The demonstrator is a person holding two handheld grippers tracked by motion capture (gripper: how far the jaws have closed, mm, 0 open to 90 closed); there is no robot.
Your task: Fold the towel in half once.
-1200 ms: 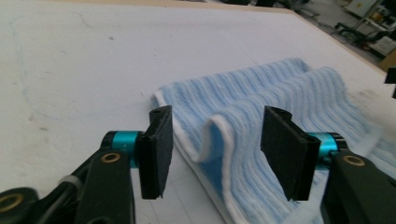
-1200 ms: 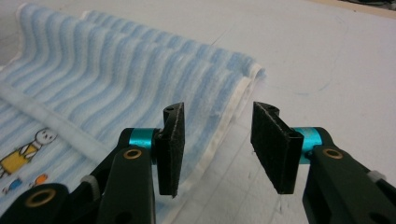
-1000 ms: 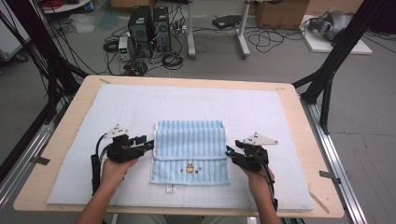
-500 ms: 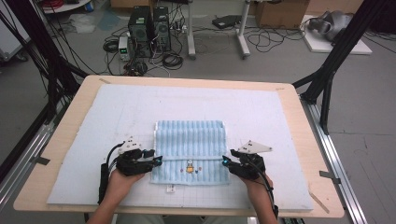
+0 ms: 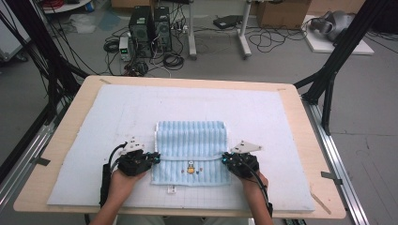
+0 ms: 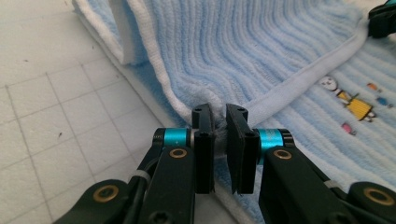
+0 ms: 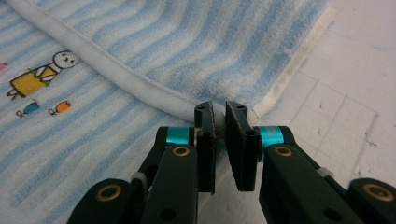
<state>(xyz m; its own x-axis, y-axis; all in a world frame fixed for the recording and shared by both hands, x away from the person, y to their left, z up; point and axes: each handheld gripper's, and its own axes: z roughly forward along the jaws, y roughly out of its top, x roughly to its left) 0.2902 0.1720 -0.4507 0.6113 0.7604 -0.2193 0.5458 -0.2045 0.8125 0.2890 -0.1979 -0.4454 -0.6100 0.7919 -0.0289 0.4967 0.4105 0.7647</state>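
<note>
A light blue striped towel (image 5: 191,140) lies folded on the white mat (image 5: 263,117), with a white hem (image 5: 187,158) running across its near part and a small cartoon figure (image 5: 190,167) below it. My left gripper (image 5: 157,158) is shut on the left end of that hem. In the left gripper view the jaws pinch the white hem (image 6: 299,86) at the left gripper (image 6: 220,116). My right gripper (image 5: 224,159) is shut on the hem's right end. In the right gripper view the right gripper (image 7: 220,114) pinches the towel (image 7: 187,42) by its corner.
The mat covers a wooden table (image 5: 300,108) with bare wood along its edges. A small white tag (image 5: 172,190) sticks out from the towel's near edge. Black frame posts (image 5: 338,61) stand at the right and left sides.
Both grippers moved toward me along the towel's sides, then inward onto the ends of the white hem, where they now hold it.
</note>
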